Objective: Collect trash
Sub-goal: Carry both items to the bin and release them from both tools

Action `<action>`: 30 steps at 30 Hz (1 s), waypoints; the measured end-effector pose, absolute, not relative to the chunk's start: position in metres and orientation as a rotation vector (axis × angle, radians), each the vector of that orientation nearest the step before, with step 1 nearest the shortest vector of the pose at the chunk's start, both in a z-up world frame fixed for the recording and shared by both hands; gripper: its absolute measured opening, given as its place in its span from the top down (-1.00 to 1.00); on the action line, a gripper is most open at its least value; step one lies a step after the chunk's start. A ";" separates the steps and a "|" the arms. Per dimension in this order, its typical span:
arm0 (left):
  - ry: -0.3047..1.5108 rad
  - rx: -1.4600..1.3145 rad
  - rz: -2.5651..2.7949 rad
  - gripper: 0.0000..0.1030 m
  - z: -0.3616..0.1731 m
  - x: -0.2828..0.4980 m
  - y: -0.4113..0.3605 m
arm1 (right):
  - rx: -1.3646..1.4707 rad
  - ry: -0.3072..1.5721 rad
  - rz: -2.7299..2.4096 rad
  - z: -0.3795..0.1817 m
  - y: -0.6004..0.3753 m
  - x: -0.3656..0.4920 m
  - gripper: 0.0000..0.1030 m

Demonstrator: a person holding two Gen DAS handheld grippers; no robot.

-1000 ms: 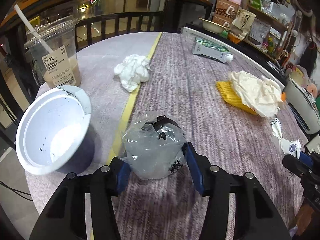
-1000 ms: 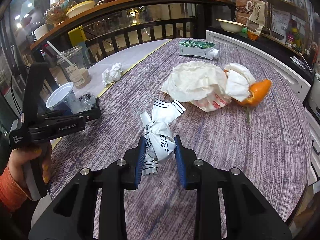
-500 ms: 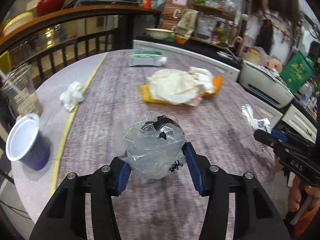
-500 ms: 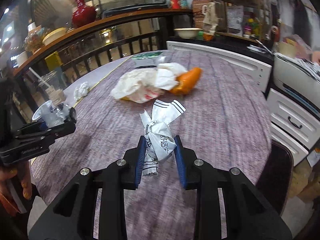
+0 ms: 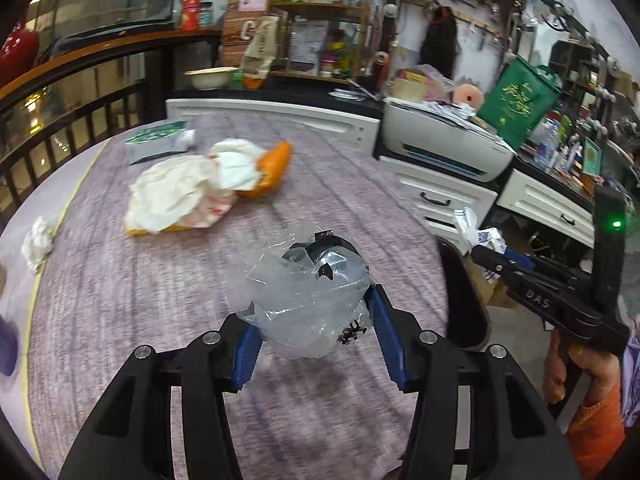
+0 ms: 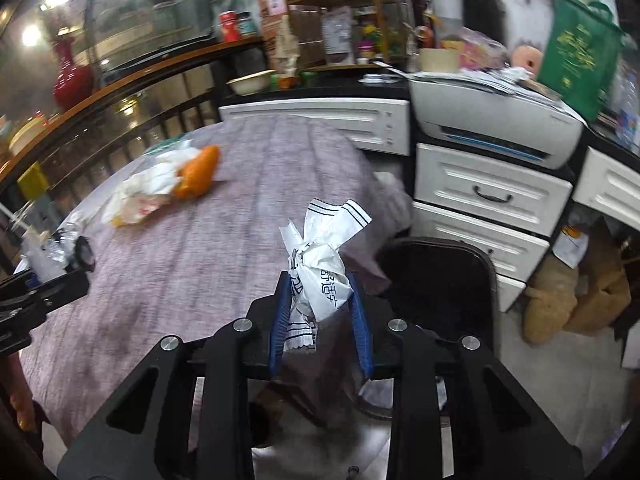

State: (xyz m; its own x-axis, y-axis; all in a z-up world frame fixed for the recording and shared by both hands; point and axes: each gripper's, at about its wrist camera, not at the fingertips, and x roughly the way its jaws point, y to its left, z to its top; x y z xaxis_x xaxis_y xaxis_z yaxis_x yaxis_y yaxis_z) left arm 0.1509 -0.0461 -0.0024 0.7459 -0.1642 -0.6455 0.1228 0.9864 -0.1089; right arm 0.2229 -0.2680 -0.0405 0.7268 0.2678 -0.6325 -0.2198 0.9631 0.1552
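Both grippers angle down over the table (image 5: 120,280). Left gripper (image 5: 316,324) clamps a clear bag (image 5: 308,300); right gripper (image 6: 318,304) pinches a white wrapper (image 6: 320,272) past the table's edge. Only the right view shows the black bin (image 6: 440,280) beneath; only the left shows the crumpled tissue (image 5: 38,242).

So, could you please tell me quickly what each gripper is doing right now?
Left gripper: closed on the clear plastic bag.
Right gripper: closed on the crumpled white wrapper.
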 end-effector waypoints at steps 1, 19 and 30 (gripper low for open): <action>0.707 -0.054 -0.171 0.02 -0.001 0.152 -0.053 | 0.081 0.712 0.248 -0.044 -0.277 0.225 0.43; 0.707 0.046 -0.340 0.02 -0.004 0.171 -0.148 | 0.150 0.910 -0.084 -0.165 -0.363 0.282 -0.15; 0.743 0.070 -0.399 0.02 -0.018 0.174 -0.180 | 0.186 0.874 -0.101 -0.158 -0.382 0.252 -0.36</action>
